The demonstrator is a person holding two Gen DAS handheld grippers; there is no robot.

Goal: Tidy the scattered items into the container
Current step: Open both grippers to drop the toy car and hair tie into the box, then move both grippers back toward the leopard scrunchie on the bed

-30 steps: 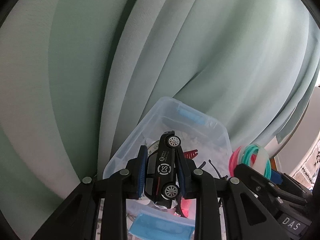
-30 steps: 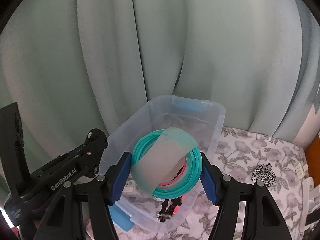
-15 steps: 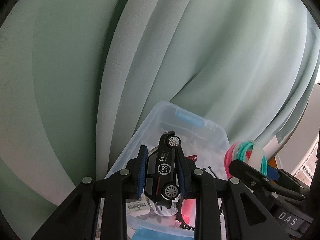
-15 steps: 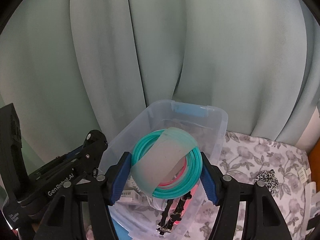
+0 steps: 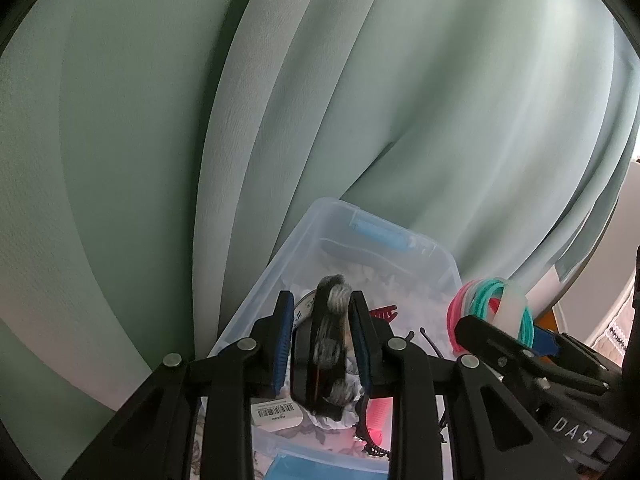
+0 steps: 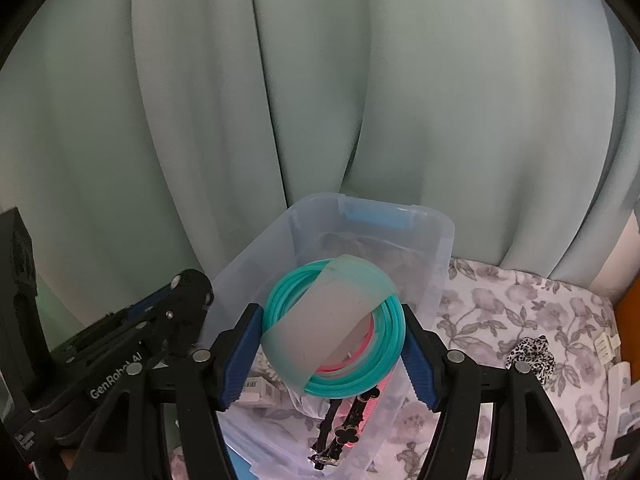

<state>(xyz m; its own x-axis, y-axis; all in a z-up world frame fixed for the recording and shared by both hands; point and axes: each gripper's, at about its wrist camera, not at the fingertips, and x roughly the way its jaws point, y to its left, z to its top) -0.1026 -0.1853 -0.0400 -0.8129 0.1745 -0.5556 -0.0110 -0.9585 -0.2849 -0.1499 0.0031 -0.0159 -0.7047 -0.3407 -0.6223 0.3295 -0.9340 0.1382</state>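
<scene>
A clear plastic container [image 5: 400,248] with blue latches stands against the curtain; it also shows in the right wrist view [image 6: 440,240]. My left gripper [image 5: 322,344] is open above it; a black toy car [image 5: 326,344] blurs between the fingers, slipping down. My right gripper [image 6: 334,344] is shut on a bundle of teal and pink rings [image 6: 360,368] wrapped in a translucent band, above the container's near end. The bundle also shows in the left wrist view [image 5: 492,304]. Inside lie a red comb [image 5: 382,314], a barcode box [image 5: 276,414] and black hair clips [image 6: 340,428].
A pale green curtain [image 6: 320,80] hangs right behind the container. The floral cloth [image 6: 520,312] runs to the right, with a leopard-print scrunchie [image 6: 530,356] and white clips [image 6: 606,346] on it. The left gripper's body [image 6: 120,352] is close on my right gripper's left.
My left gripper's fingers have spread and the toy car has come loose, turning and dropping between them. Both grippers moved further over the container. The right gripper keeps its hold on the rings.
</scene>
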